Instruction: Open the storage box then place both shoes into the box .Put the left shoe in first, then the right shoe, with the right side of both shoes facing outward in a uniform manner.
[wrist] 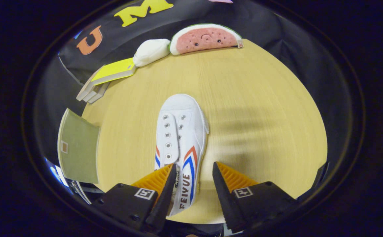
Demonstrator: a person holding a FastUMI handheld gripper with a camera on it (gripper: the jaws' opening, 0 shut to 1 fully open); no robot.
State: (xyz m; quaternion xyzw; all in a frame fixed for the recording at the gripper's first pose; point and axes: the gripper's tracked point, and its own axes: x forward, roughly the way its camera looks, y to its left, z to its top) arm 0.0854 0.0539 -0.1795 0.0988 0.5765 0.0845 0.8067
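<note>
1. One white shoe (181,144) lies on the wooden table (260,98) in the middle of my view, toe pointing away from me toward the top of the frame, heel end down between the fingers.
2. I see my gripper (194,171) at the bottom of the frame with its jaws spread apart. The left finger (165,184) overlaps the shoe's heel area near the eyelet flap; I cannot tell whether it actually touches. The right finger (224,184) stands clear of the shoe, with bare table between them, so nothing is being squeezed.
3. I can make out red and blue chevron stripes on the side of the shoe that faces the right finger, and a row of metal eyelets with no laces along the top.
4. At the left edge of the frame, beside the table, I see a grey-green flat panel (79,148); I cannot say whether it belongs to the storage box.
5. At the upper left, a stack of books (112,74) with a yellow cover on top sits at the table's far corner.
6. Just right of the books, at the top of the frame, a white plush (151,52) rests touching a watermelon-slice plush (206,39) at the table's far edge.
7. Right of the shoe, a soft blurred shadow falls across the tabletop.
</note>
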